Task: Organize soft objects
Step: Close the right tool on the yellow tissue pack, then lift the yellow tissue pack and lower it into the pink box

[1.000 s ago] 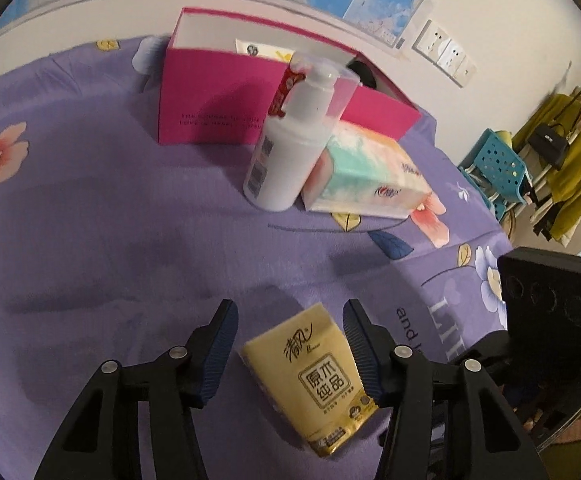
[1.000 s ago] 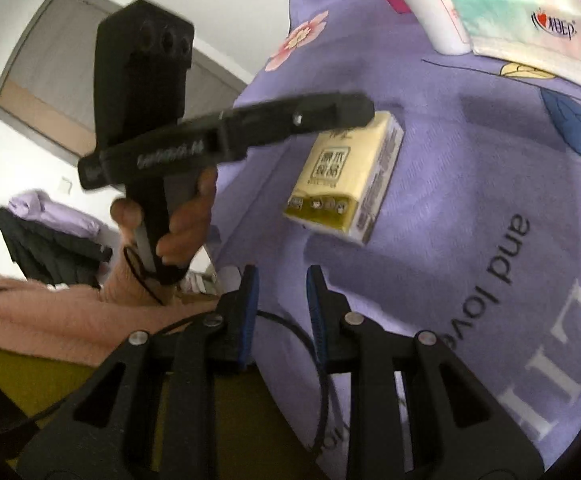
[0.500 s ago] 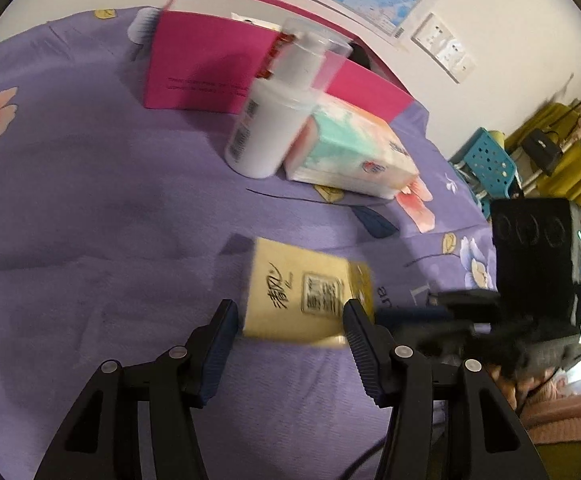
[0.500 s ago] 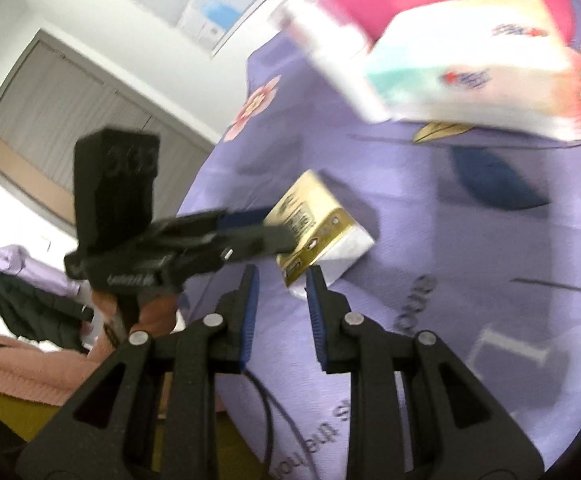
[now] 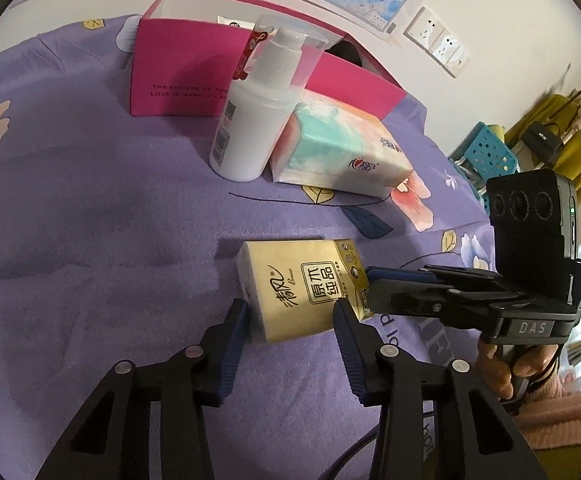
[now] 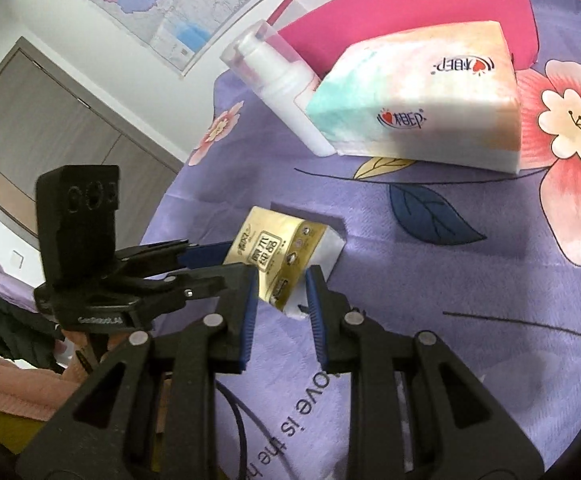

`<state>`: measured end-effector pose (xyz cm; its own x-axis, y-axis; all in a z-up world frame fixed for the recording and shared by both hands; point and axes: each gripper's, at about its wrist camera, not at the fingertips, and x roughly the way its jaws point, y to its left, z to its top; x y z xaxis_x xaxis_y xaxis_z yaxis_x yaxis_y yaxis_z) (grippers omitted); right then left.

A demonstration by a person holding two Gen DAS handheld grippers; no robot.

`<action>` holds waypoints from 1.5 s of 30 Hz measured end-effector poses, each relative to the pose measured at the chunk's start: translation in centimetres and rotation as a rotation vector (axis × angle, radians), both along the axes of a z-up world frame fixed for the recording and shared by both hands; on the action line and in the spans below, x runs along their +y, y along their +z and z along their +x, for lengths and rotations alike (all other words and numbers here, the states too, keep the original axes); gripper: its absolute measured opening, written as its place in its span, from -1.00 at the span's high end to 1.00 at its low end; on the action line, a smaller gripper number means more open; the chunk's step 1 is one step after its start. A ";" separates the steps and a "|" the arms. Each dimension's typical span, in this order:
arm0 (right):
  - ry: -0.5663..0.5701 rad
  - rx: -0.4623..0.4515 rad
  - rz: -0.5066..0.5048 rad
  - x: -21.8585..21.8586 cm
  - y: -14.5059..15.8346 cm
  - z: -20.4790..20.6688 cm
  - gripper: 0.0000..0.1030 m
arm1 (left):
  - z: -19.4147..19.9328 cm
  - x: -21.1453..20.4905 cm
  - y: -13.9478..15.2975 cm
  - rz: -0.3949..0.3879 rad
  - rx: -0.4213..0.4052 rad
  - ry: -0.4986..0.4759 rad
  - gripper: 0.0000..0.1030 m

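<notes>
A small yellow tissue pack (image 5: pixel 298 284) lies crosswise on the purple flowered blanket (image 5: pixel 90 220), between the fingers of my left gripper (image 5: pixel 290 314). The left jaws are closing and both pads touch the pack's lower corners. From the right, my right gripper (image 5: pixel 370 288) reaches in with its tips against the pack's end. In the right wrist view the pack (image 6: pixel 286 252) has its near corner inside the narrow gap of the right gripper (image 6: pixel 281 280), with no pad pressing on it. The left gripper (image 6: pixel 210 260) holds the pack's far side.
A large pastel tissue pack (image 5: pixel 342 152) lies behind, with a white pump bottle (image 5: pixel 258 120) leaning against it. An open pink box (image 5: pixel 178 72) stands at the back. A blue basket (image 5: pixel 486 152) and hanging clothes are off the bed's right edge. A hand (image 5: pixel 526 368) holds the right gripper.
The yellow pack has turned from slanting to crosswise between the left fingers. The right gripper has come in to its end. The left jaws have narrowed onto it.
</notes>
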<state>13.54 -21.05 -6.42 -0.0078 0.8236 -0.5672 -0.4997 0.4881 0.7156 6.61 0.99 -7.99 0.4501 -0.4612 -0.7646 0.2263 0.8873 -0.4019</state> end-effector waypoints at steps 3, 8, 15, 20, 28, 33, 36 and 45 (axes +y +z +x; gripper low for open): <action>-0.011 0.009 -0.006 0.0 -0.4 0.3 0.47 | 0.0 -0.1 0.1 -0.002 0.000 -0.001 0.17; -0.020 -0.017 -0.021 -0.2 0.0 0.0 0.47 | -0.1 -0.7 0.4 0.002 -0.007 -0.009 0.18; -0.035 -0.070 -0.018 -0.8 1.5 -0.5 0.47 | -0.3 -1.3 1.7 -0.007 -0.045 -0.027 0.18; -0.046 -0.105 -0.007 -1.8 2.7 -0.6 0.47 | -0.3 -1.7 3.0 -0.010 -0.081 -0.035 0.18; -0.068 -0.158 0.016 -3.5 4.4 -0.4 0.47 | -0.1 -2.3 5.1 -0.010 -0.142 -0.049 0.18; -0.093 -0.200 0.031 -4.5 5.9 0.1 0.47 | 0.5 -3.1 6.7 -0.007 -0.187 -0.057 0.18; -0.111 -0.225 0.039 -4.9 6.9 0.7 0.47 | 1.0 -3.4 7.6 -0.024 -0.201 -0.065 0.18; -0.150 -0.295 0.059 -5.7 9.4 2.9 0.47 | 3.1 -4.6 10.0 0.002 -0.265 -0.075 0.17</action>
<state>16.43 -26.79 2.95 0.2730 0.8348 -0.4780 -0.6152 0.5335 0.5804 9.74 -3.63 2.00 0.5995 -0.4995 -0.6254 0.3881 0.8648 -0.3186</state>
